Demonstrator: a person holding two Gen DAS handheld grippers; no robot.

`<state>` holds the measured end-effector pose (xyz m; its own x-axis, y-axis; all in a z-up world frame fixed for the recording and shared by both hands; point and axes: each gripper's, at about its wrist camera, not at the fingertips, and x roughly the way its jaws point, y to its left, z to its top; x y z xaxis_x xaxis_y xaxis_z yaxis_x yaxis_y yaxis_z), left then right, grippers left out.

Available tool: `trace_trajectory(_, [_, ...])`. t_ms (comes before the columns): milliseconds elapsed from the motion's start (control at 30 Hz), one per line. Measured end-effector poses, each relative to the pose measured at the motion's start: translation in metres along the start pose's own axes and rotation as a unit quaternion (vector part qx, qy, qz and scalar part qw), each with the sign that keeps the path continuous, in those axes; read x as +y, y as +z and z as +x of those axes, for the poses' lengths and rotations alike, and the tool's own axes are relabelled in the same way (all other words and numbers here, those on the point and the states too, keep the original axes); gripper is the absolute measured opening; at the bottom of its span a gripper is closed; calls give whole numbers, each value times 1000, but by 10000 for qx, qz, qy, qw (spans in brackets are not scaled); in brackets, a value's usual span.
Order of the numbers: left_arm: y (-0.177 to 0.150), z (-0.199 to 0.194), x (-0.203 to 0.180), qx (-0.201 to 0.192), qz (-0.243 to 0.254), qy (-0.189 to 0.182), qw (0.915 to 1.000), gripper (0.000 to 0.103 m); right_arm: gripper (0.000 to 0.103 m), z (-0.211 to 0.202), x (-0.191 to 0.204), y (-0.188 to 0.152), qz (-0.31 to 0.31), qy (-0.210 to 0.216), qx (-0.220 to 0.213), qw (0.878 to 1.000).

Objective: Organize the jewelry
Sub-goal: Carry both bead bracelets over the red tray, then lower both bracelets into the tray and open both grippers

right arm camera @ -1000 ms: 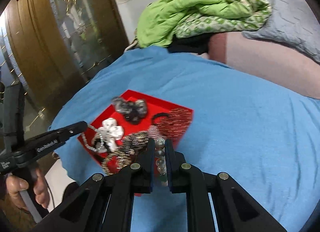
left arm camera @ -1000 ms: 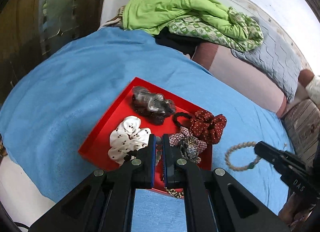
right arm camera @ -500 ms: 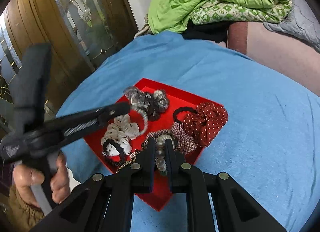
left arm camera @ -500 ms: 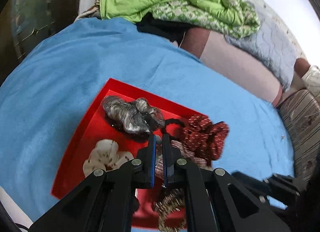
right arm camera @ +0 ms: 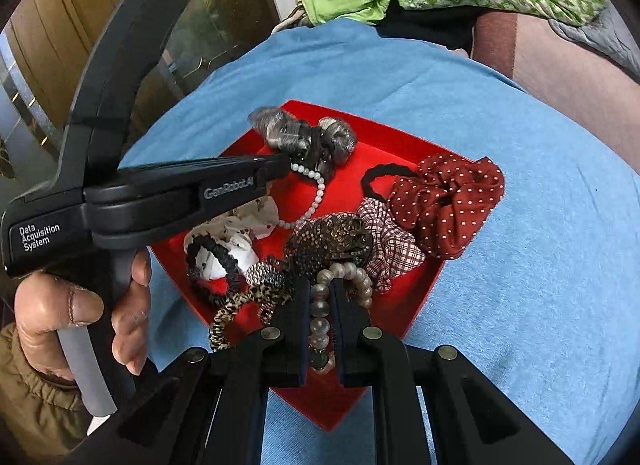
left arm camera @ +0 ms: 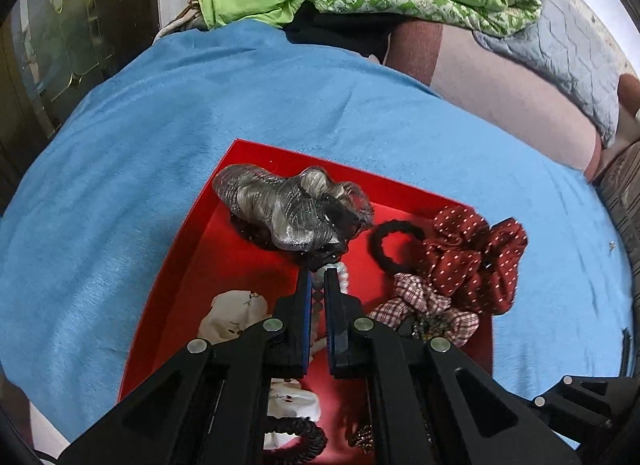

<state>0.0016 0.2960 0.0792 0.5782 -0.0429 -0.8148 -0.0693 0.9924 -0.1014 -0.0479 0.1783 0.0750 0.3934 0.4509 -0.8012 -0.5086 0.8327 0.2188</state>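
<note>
A: The left gripper [left arm camera: 316,279] fingers are nipped on a white bead strand [right arm camera: 310,189] over the red tray [left arm camera: 188,265], just beside the silver-grey scrunchie [left arm camera: 288,209]. The right gripper [right arm camera: 324,297] fingers are clamped on a larger beaded bracelet [right arm camera: 320,315] above the tray's near corner.

B: Advice for the set-down?

A: Each piece should likely be lowered onto bare tray floor, apart from the red dotted scrunchie [right arm camera: 444,201] and the checked one [right arm camera: 384,241], before release. The strand trails loose; it could snag the leopard-print tie [right arm camera: 240,305].
</note>
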Motion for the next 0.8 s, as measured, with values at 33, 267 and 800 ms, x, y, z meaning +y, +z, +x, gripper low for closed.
trace_trajectory(33, [-1, 0, 0, 2, 21, 30, 10000, 5, 11, 1, 0, -1, -4, -9, 12, 10000])
trace_trajectory(267, [-6, 2, 0, 48, 108, 144, 9998, 5, 11, 8, -2, -6, 20, -37, 140, 9999])
trace_trajectory(800, [-9, -5, -6, -123, 358, 387, 9985, 5, 12, 14, 7, -16, -86, -62, 219, 9997])
